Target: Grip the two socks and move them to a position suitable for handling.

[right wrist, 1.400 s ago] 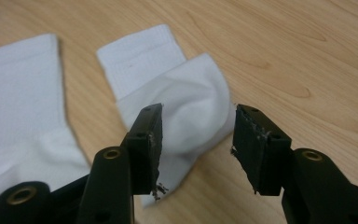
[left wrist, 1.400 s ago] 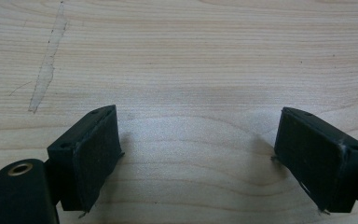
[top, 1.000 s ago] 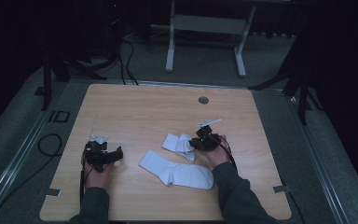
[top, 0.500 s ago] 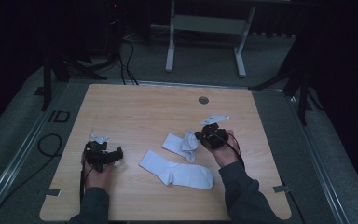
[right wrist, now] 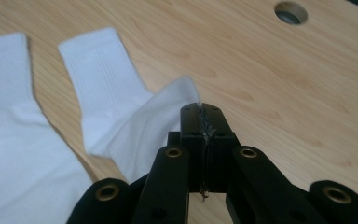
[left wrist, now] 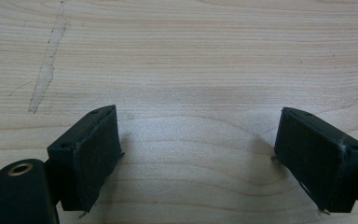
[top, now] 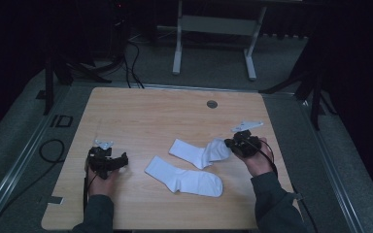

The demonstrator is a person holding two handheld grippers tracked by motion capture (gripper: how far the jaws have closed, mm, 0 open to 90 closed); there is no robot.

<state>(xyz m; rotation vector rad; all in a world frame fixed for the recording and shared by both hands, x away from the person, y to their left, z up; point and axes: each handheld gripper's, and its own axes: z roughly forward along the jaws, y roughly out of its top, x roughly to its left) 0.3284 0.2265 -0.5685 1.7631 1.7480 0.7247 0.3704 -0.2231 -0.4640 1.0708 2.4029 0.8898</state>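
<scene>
While the right gripper (top: 234,144) pinches the toe end of the upper sock (top: 199,151), the rest of that sock trails away from its fingers toward the middle of the table (top: 141,111), cuff end farthest off. Its long axis runs roughly across the table, slanting a little toward the far-left, and the pinched toe is raised off the wood while the cuff rests flat. In the right gripper view the jaws stand pressed together with a sliver of white cloth caught at their tips (right wrist: 200,114), and the sock (right wrist: 121,112) folds at the heel just beside them.

A second sock (top: 183,176) lies flat nearer the person, its own long axis nearly parallel, close beside the first and perhaps just meeting it near the heel. Both are plain white, ribbed at the cuff, soft and limp.

Over at the left edge, the left gripper (top: 108,164) sits low over bare wood, well apart from either sock, its jaws wide with nothing between them. By my reading the right hand is far the nearer to both socks, so any laying of one on the other falls to it.
</scene>
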